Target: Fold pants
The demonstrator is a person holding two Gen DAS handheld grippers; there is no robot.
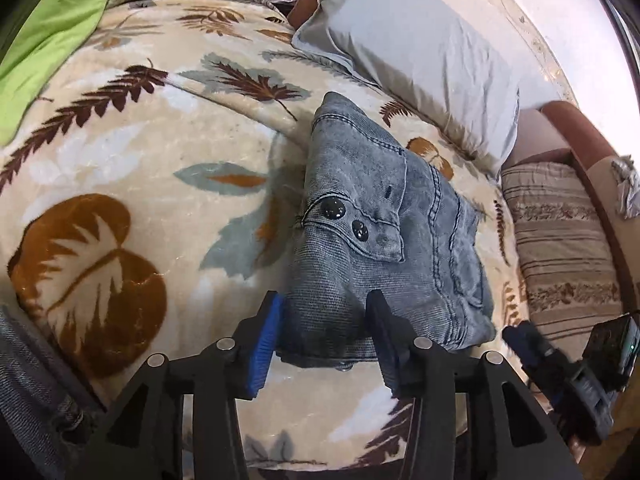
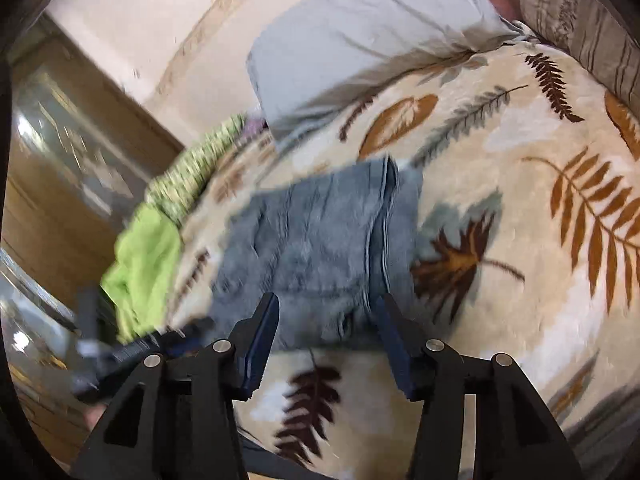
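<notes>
Two grippers face one compact bundle: the folded pants [image 1: 384, 232], grey-blue denim, lying on the leaf-print blanket [image 1: 132, 184], well short of the grey pillow [image 1: 416, 60] beyond them. Seen from the left wrist, the pants run lengthwise away from the left gripper [image 1: 320, 344], their near edge falling right between its blue-padded fingers, which stand apart on either side of the cloth; whether the pads actually touch the denim is hard to say, though nothing looks pinched. From the right wrist the right gripper [image 2: 324, 344] also has its jaws parted, with the near edge of the pants just past the tips and no cloth between them. By my reading the left gripper is the nearer to the pants, so any last tuck or press would fall to it. The right view is smeared by motion, so seams there are unreadable, and the underside layers of the fold are hidden in both views.
</notes>
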